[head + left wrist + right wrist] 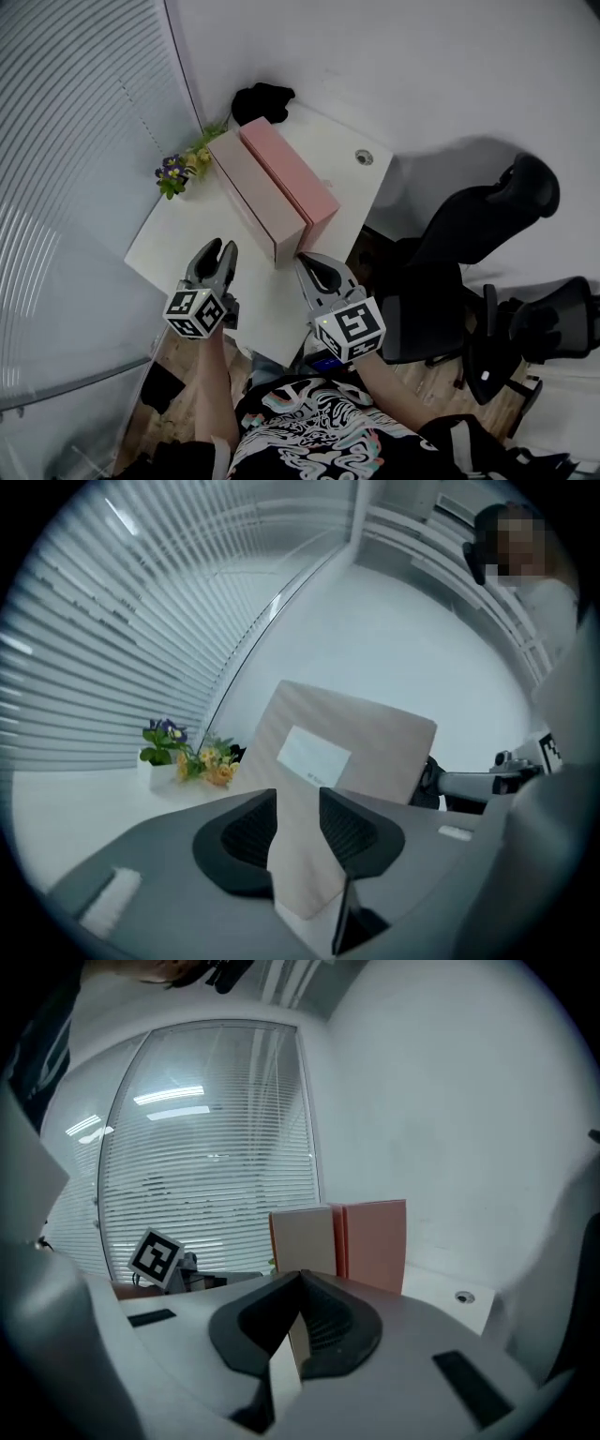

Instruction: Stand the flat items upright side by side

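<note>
Two flat boxes stand upright side by side on the white table (178, 234): a beige one (246, 192) on the left and a pink one (292, 178) on the right, their long faces touching. My left gripper (217, 249) hovers left of the beige box's near end, apart from it. Its jaws are open, and the beige box (352, 742) shows through the gap of the left gripper (298, 799). My right gripper (311, 264) is just in front of the boxes' near ends. The right gripper (300, 1279) has its jaws shut, empty, facing the beige box (302, 1237) and the pink box (375, 1241).
A small pot of purple and yellow flowers (178, 169) stands at the table's left rear, and a black object (262, 98) lies in the back corner. A round cable hole (364, 157) is at the right rear. Black office chairs (487, 225) stand right of the table. Window blinds run along the left.
</note>
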The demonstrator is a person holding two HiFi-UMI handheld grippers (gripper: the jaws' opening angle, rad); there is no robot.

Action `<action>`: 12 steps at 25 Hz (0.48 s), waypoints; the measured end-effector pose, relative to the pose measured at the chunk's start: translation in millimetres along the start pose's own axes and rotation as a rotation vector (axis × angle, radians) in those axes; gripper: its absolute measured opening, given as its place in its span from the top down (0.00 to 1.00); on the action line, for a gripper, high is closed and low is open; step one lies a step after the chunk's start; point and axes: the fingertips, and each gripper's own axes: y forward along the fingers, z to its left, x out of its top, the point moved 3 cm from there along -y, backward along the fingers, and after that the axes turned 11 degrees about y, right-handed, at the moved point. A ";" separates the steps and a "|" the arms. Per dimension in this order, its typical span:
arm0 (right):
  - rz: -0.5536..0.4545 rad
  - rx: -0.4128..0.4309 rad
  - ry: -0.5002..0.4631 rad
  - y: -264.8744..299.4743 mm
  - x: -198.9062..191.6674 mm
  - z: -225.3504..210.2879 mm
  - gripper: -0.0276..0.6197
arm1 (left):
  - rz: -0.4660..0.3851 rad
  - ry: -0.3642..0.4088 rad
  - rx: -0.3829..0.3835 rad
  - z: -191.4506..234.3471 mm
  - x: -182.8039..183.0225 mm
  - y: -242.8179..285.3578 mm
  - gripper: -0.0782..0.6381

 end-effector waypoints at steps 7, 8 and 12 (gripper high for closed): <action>-0.039 0.102 0.046 -23.8 7.8 -13.2 0.95 | -0.043 0.161 0.045 -68.6 32.2 -24.6 0.79; -0.047 0.117 0.058 -27.5 8.5 -13.5 0.95 | -0.069 0.153 0.063 -75.7 36.7 -28.4 0.79; -0.054 0.126 0.070 -39.2 8.3 -19.1 0.95 | -0.076 0.115 0.119 -98.9 40.9 -32.6 0.89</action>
